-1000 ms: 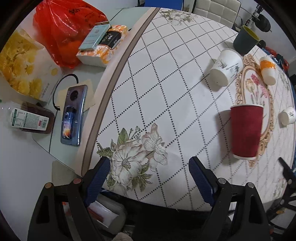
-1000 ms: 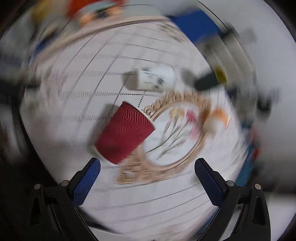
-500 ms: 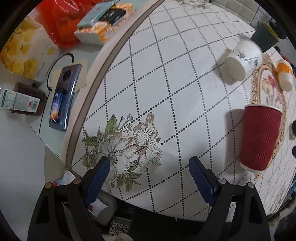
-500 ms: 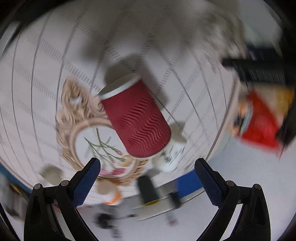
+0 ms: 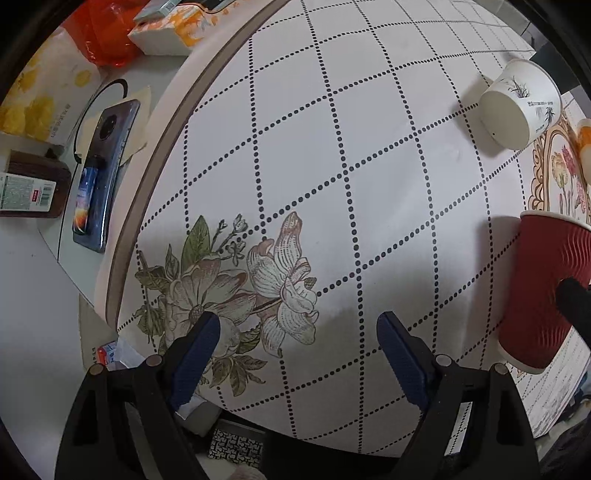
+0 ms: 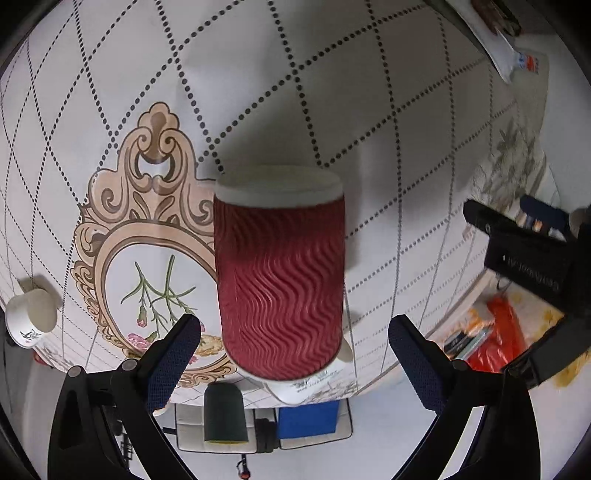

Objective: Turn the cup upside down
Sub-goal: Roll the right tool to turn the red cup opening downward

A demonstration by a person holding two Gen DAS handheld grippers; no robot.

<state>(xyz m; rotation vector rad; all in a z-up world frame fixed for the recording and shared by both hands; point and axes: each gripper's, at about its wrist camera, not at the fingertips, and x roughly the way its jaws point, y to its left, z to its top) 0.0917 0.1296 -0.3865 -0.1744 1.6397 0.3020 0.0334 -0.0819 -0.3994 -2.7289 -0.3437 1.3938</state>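
Observation:
A red ribbed paper cup (image 6: 280, 291) with a white rim stands on the patterned tablecloth (image 5: 369, 166). In the right wrist view the picture is turned upside down. My right gripper (image 6: 295, 354) is open, its blue fingers on either side of the cup, not touching it. In the left wrist view the cup (image 5: 539, 291) stands at the right edge, with a dark part of the right gripper in front of it. My left gripper (image 5: 299, 350) is open and empty over the flower print near the table's front edge.
A white printed paper cup (image 5: 517, 107) lies on its side at the far right. A small white cup (image 6: 29, 321) and a dark cup (image 6: 225, 413) stand nearby. A phone (image 5: 99, 173), boxes and a red bag (image 5: 107, 33) lie off the cloth's left.
The right gripper has rolled over, so its view is now inverted, and closed in around the red cup. The left gripper has drawn nearer to the table.

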